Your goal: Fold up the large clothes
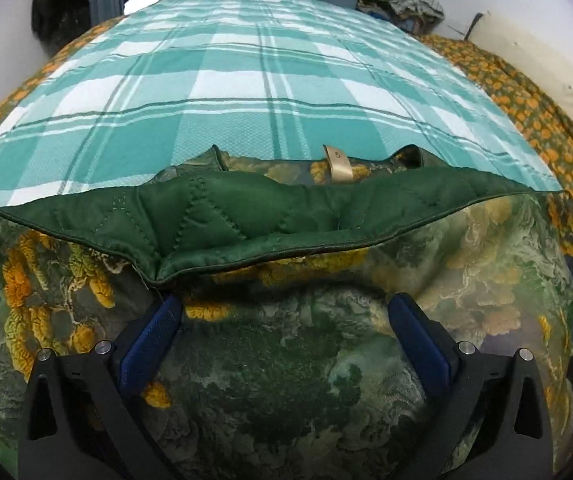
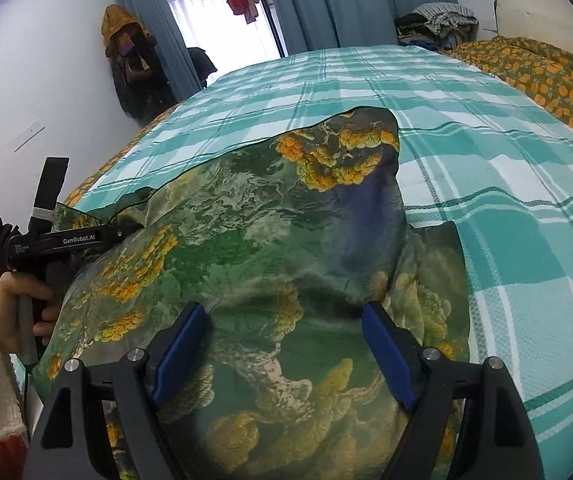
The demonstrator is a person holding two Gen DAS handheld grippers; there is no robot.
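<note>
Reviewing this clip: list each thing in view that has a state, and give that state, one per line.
Green and yellow printed quilted jacket: spread on the bed, not yet folded; its dark green lining is turned outward at the collar.
Left gripper: open, over the jacket.
Right gripper: open, over the jacket.
Teal plaid bedsheet: spread flat.

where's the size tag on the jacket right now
In the left wrist view the beige size tag stands up at the jacket's far edge, just past the dark green quilted lining, slightly right of centre, with the teal plaid bedspread behind it.

jacket [image 1: 286, 360] hem cut off below, label [image 1: 337, 162] unreadable
</note>
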